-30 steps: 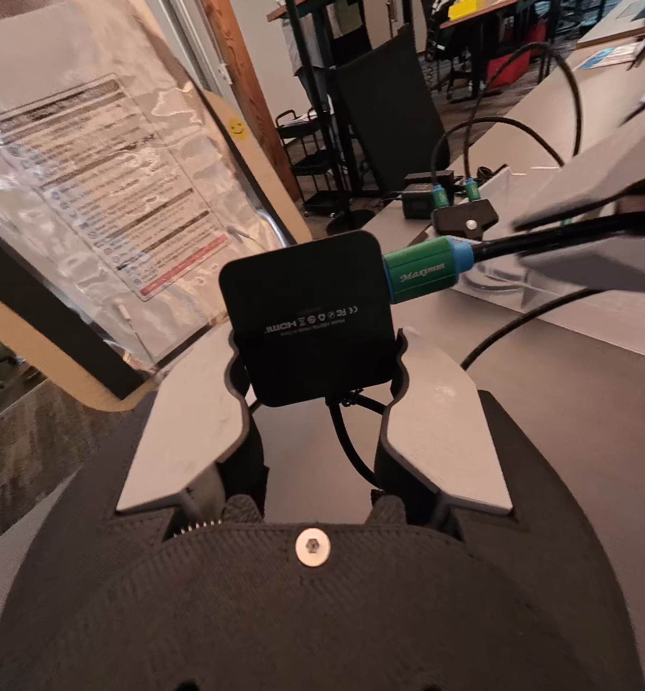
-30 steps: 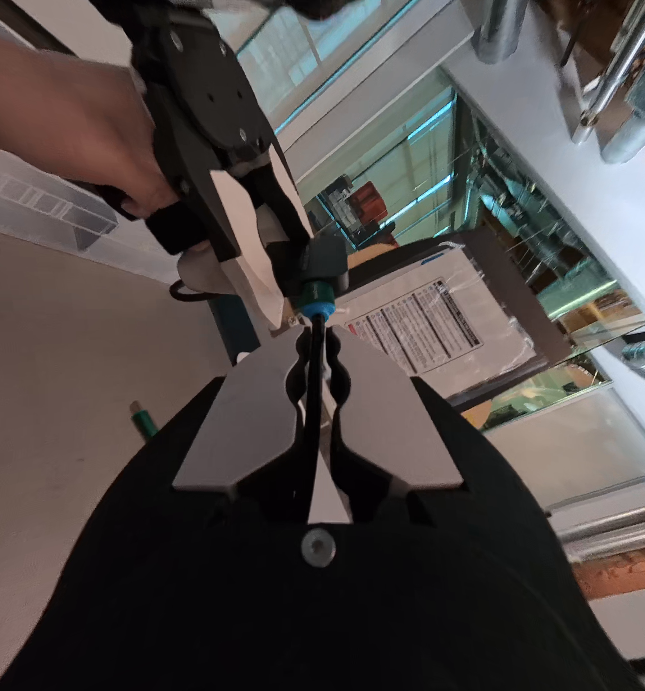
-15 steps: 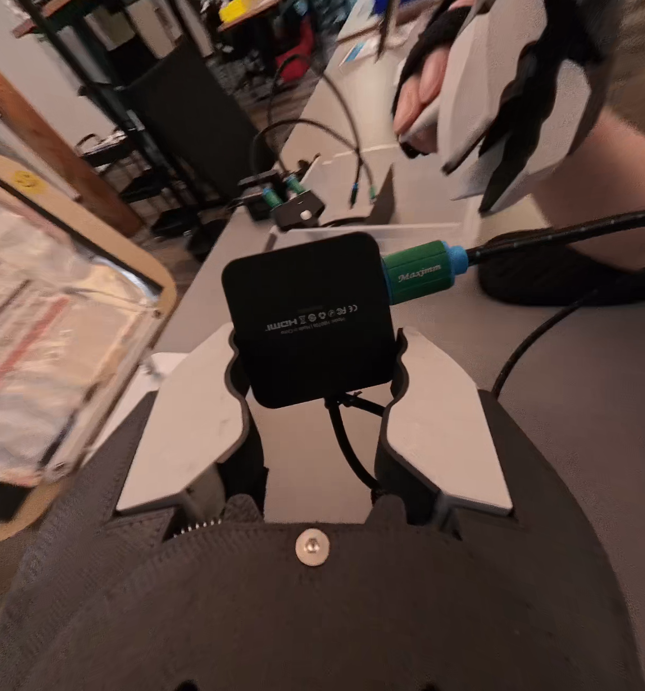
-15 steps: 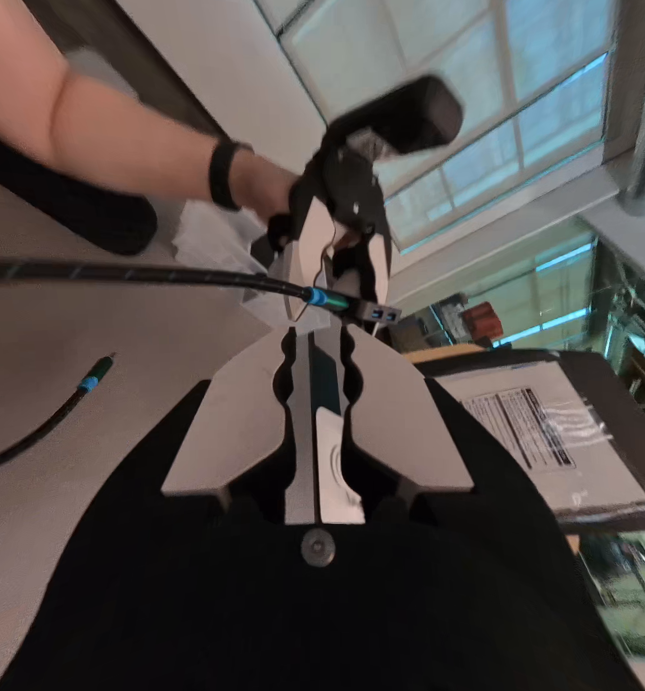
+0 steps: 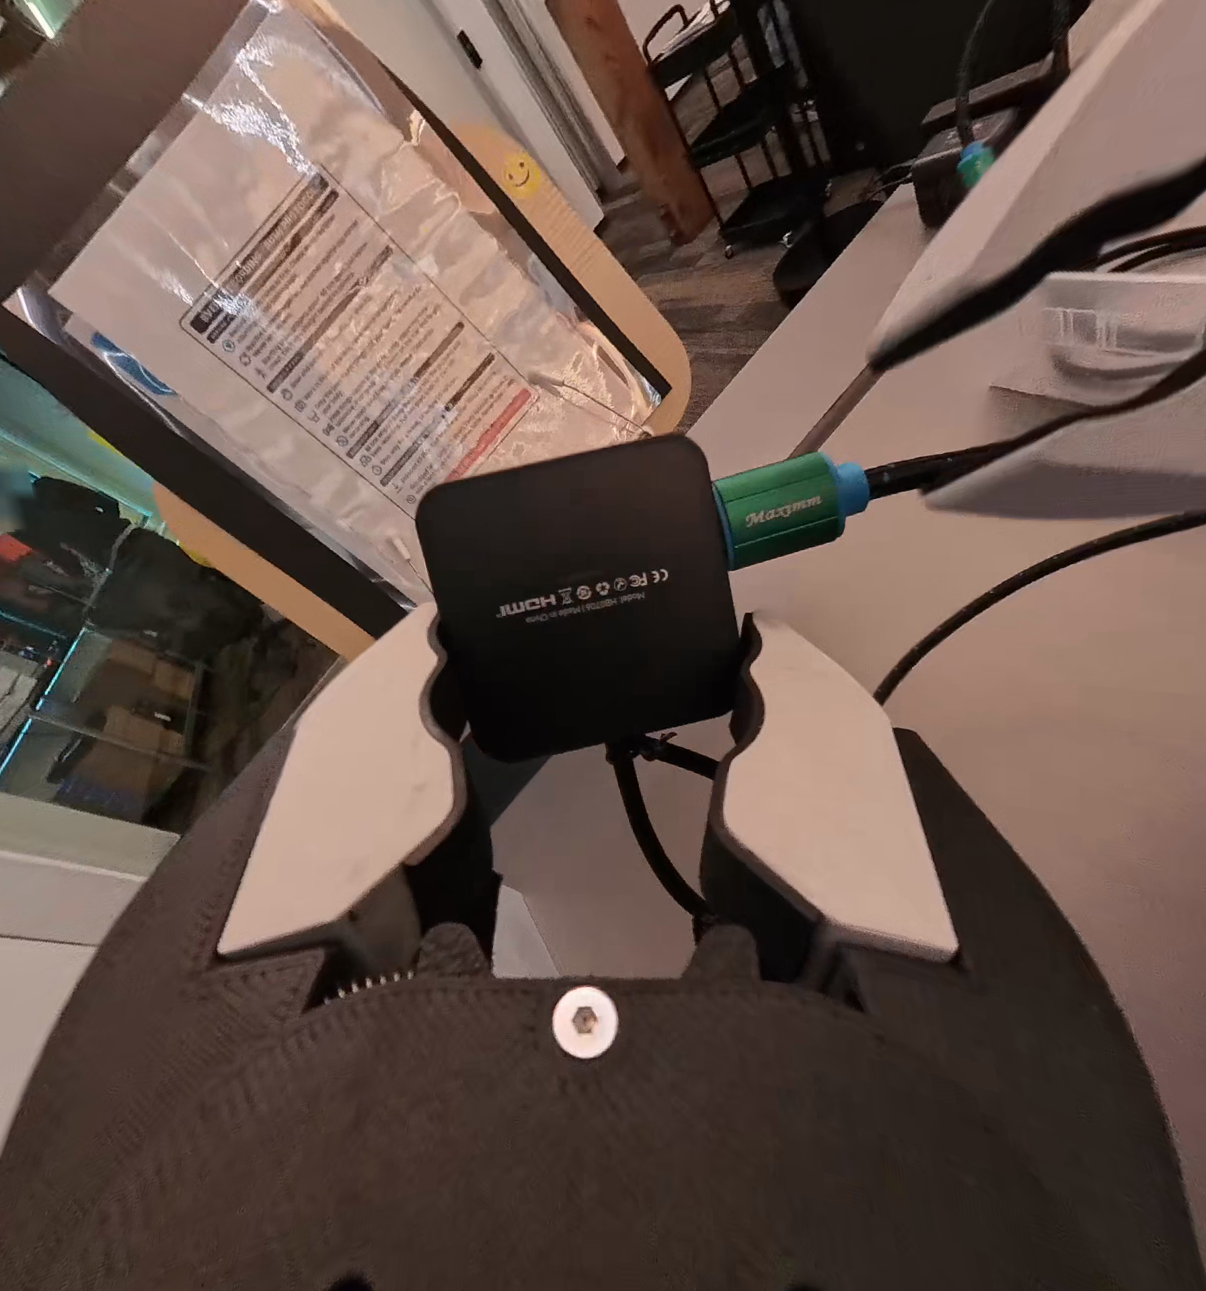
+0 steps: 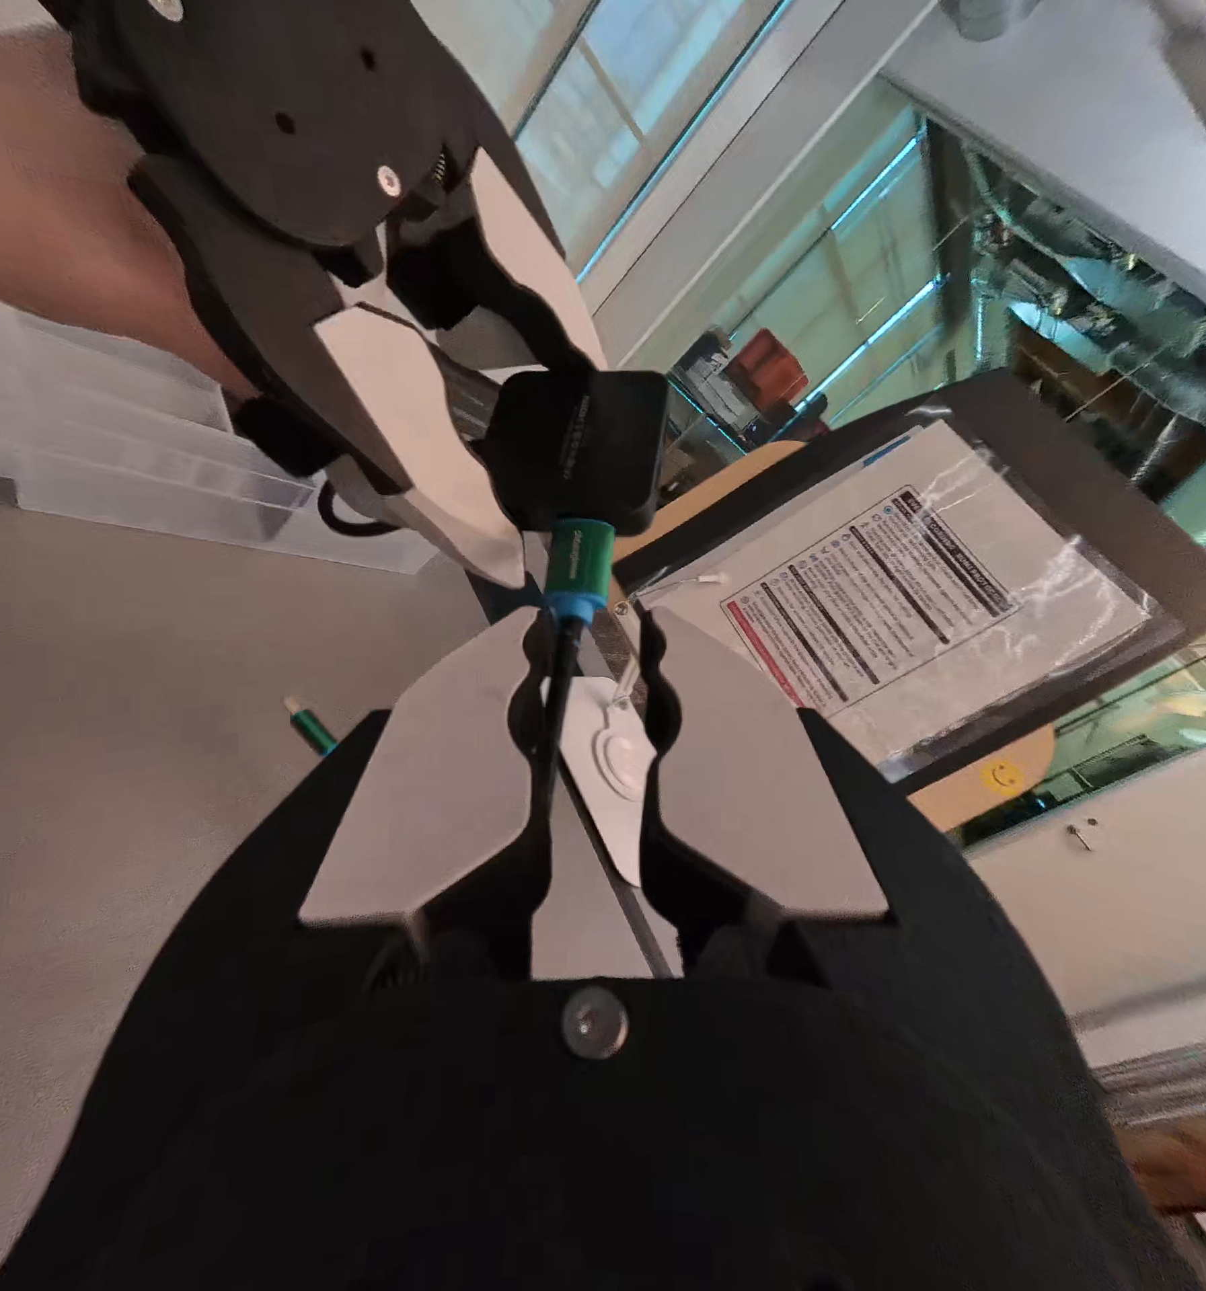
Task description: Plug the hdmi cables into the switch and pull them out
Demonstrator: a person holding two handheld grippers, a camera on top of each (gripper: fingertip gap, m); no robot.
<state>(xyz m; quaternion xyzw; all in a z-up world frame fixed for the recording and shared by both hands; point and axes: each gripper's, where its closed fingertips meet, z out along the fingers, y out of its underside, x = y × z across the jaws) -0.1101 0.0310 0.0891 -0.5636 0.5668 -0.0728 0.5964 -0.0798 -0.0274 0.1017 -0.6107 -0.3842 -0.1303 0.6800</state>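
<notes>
My left gripper [image 5: 589, 629] is shut on the black HDMI switch [image 5: 572, 573] and holds it above the grey table. A green HDMI plug [image 5: 778, 517] with a blue collar sits in the switch's right side. My right gripper [image 6: 589, 622] is open just behind that plug [image 6: 579, 559]. The plug's black cable [image 6: 558, 691] runs between the jaws against the left finger, and the right finger stands clear of it. In the left wrist view the right gripper's fingers [image 5: 1089, 447] straddle the cable. The switch [image 6: 579, 447] also shows in the right wrist view.
A second green plug [image 6: 310, 726] lies loose on the table [image 6: 132, 698]. A clear plastic tray [image 6: 132, 454] sits behind the left gripper. A plastic-wrapped sign board [image 5: 348, 314] stands at the table's edge. Another box with green plugs [image 5: 970, 161] is at the far end. A loose black cable [image 5: 1005, 601] crosses the table.
A second ago my right gripper was shut on the cable. It then let go and swung away. Now it is back at the cable behind the plug with its jaws apart. The left gripper still holds the switch.
</notes>
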